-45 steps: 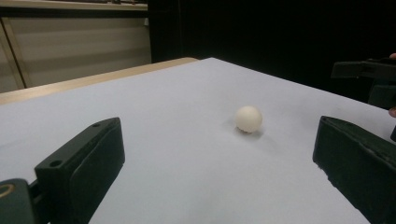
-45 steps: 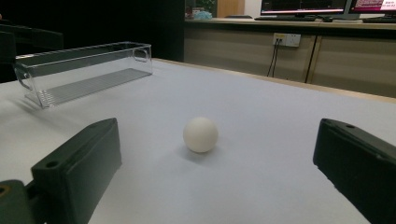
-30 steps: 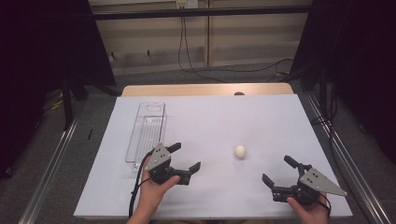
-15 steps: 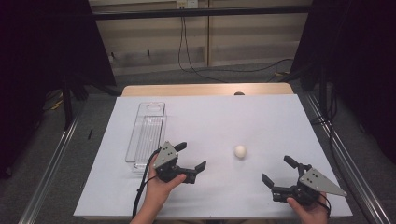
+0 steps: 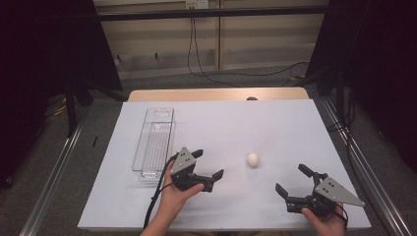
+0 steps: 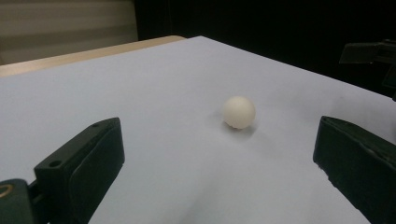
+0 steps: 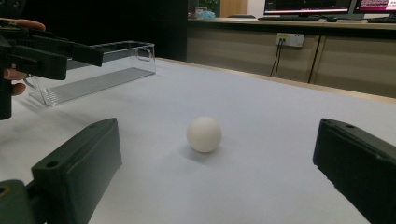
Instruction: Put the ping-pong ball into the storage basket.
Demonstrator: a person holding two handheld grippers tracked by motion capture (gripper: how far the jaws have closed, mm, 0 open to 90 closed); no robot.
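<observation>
I see a small white ball (image 5: 253,159) resting on the white sheet (image 5: 275,128) that covers the counter (image 5: 216,94), a little right of the middle and toward my side. Being round, it has no long axis and no heading that I can make out.

My left hand-held gripper (image 5: 207,163) sits just left of the ball with its jaws spread wide and aimed at it, nothing between them. My right hand-held gripper (image 5: 293,181) is near the front right of the sheet, jaws likewise spread and empty, angled up and left toward the ball. Neither touches it.

From the high view I get the whole layout: a clear plastic tray (image 5: 153,142) lies lengthwise front to back at the left of the sheet, just beside my left hand (image 5: 176,196). The left gripper view puts the ball (image 6: 239,112) between its two black jaws, well ahead of them, with bare sheet around it. The right gripper view does the same for the ball (image 7: 204,134), and adds the tray (image 7: 93,74) behind at left, the other gripper (image 7: 46,51) in front of it, and a cabinet with a wall socket (image 7: 290,39) beyond.

Nothing lies between either gripper and the ball.
</observation>
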